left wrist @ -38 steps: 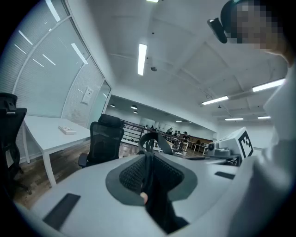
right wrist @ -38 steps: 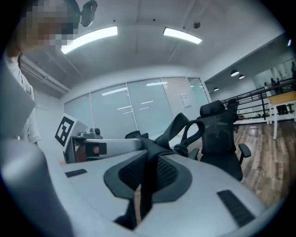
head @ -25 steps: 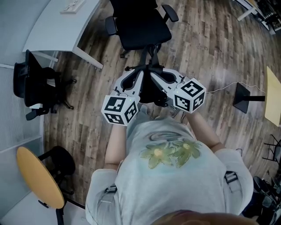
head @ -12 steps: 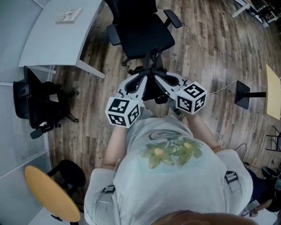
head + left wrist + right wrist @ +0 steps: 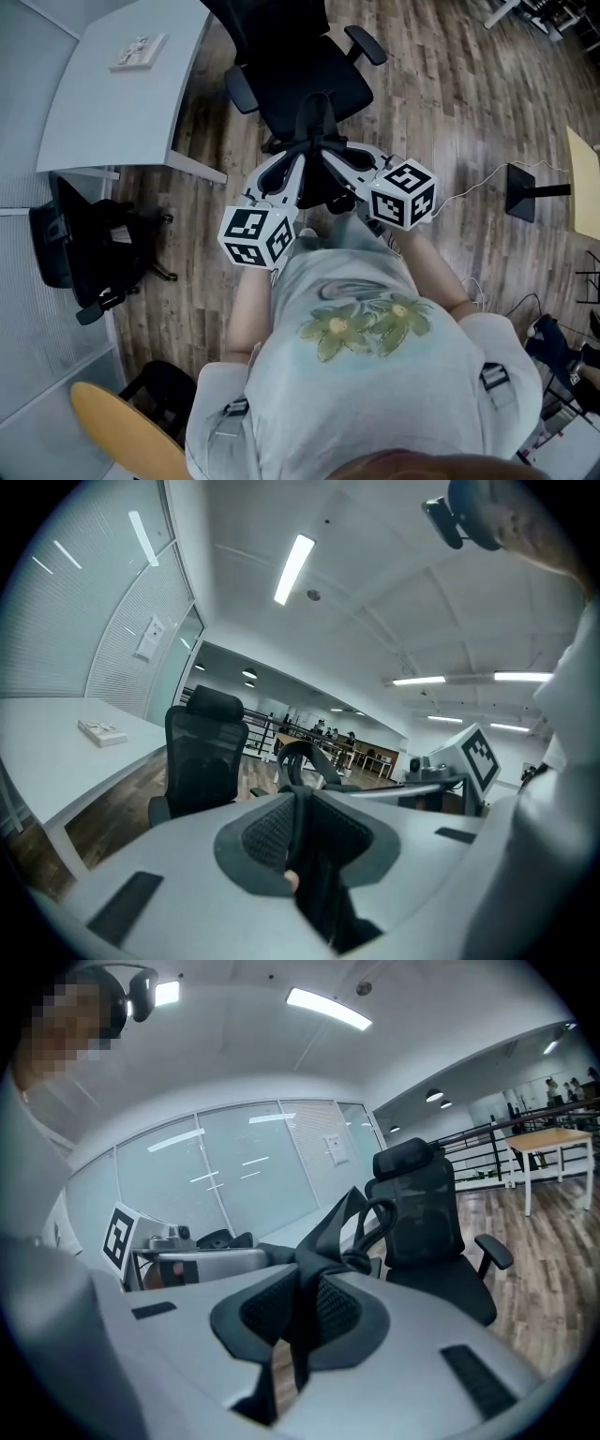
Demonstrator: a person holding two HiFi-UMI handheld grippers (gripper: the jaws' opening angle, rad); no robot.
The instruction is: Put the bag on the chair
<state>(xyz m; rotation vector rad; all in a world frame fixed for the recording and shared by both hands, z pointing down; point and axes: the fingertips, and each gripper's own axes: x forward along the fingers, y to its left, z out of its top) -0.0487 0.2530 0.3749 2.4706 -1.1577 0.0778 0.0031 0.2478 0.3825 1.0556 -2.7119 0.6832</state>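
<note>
Wood-plank floor (image 5: 450, 112) fills the head view, with a white bench (image 5: 122, 94) to the left of the black chair (image 5: 309, 75), whose seat lies bare and faces the person. The black bag (image 5: 323, 192) hangs in the air just short of the chair's front edge, on the person's side, slung between the left claw (image 5: 296, 165) and the right claw (image 5: 334, 163); its handle loop (image 5: 314, 117) reaches up over the edge of the seat. The step in hand looks like the carry toward the chair: the bag is not yet on it. Next, I judge, both claws must bring it over the middle of the seat, lower it until the seat bears it, and only then let go. From the left gripper view the chair (image 5: 202, 752) stands ahead and a little left, and the left claw (image 5: 298, 834) is nearly closed, its mesh pads (image 5: 267, 832) pinching a fold of the bag's black strap (image 5: 314, 883), which drops away below them. From the right gripper view the chair (image 5: 427, 1213) stands ahead and to the right, and the right claw (image 5: 300, 1314) is likewise almost closed, clamped on a flat strap (image 5: 323, 1232) that rises out of it toward the chair and trails thin beneath.
</note>
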